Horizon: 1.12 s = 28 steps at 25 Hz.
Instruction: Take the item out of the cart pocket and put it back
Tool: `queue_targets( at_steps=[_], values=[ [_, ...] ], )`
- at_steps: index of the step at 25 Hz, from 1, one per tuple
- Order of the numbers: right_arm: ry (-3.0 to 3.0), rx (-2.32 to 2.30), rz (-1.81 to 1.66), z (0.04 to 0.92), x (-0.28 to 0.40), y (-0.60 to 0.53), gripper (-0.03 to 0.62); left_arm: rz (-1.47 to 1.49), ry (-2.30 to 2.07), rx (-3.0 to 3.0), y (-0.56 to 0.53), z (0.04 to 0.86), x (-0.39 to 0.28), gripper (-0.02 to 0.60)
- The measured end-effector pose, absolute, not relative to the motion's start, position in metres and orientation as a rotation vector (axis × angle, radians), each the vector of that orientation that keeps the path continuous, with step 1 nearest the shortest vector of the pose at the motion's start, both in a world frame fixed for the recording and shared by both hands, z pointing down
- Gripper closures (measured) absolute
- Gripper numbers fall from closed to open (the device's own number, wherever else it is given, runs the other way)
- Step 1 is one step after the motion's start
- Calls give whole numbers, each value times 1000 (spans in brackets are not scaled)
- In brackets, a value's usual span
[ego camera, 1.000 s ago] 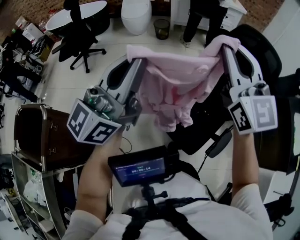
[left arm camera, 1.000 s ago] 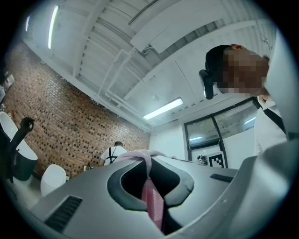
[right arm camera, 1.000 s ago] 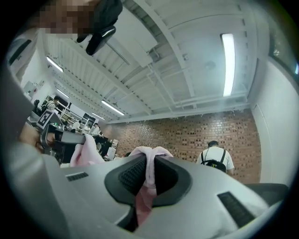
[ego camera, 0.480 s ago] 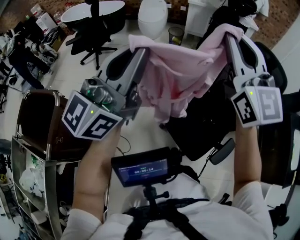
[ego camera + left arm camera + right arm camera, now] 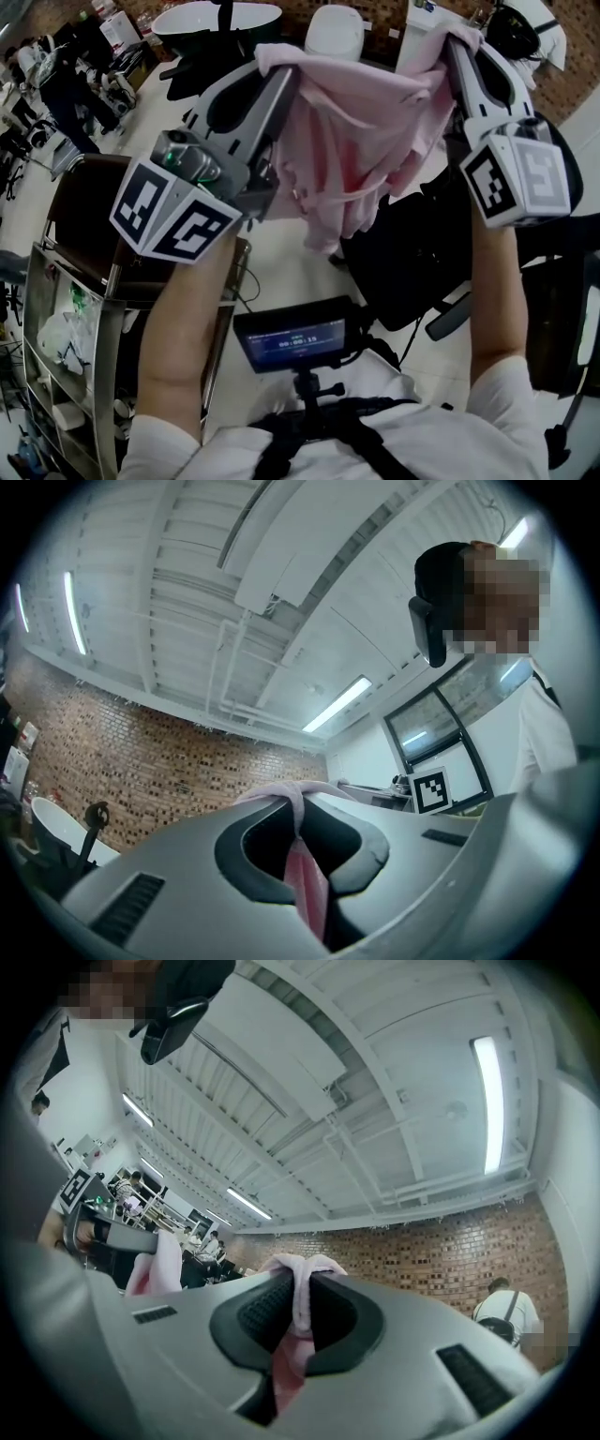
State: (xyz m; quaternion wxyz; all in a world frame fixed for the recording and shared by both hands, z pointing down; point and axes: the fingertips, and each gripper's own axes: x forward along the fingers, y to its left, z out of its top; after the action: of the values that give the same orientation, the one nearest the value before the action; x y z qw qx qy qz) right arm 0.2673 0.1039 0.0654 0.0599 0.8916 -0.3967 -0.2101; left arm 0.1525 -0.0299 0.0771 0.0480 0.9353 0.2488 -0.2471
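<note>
Lifted higher toward twelve o'clock since a second ago: the pink garment [image 5: 347,141], spread wide.
Its top corners are pinched tight by the left claw [image 5: 275,58] and the right claw [image 5: 457,37]. It is held well clear of the cart [image 5: 101,328] at eight o'clock, so removal is judged done and only the return remains.
</note>
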Motion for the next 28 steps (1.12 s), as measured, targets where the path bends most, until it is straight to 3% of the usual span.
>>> queue_targets(
  at_steps=[28],
  values=[
    [-1373,2559,-789,-3,172,-37,577,-822,545,3049,-124,28,36,581]
  ],
)
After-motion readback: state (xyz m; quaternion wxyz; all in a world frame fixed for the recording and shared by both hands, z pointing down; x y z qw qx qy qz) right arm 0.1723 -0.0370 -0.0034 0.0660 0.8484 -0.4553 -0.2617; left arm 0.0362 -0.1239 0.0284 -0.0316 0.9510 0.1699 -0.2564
